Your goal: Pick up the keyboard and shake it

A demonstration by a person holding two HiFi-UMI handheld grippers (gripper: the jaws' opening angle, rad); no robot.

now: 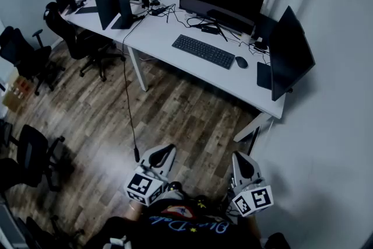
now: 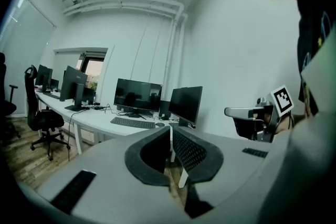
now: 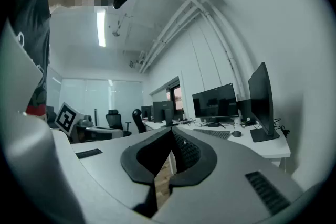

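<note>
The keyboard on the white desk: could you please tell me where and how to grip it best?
Probably at its two short ends, coming from the near edge of the desk. The keyboard lies flat, long and thin, so a grip at each end balances it. The monitor and cables crowd its far side; the mouse sits beside its right end.

No text is legible: the blue script across the person's dark shirt (image 1: 185, 223) in the head view is too blurred to read
</note>
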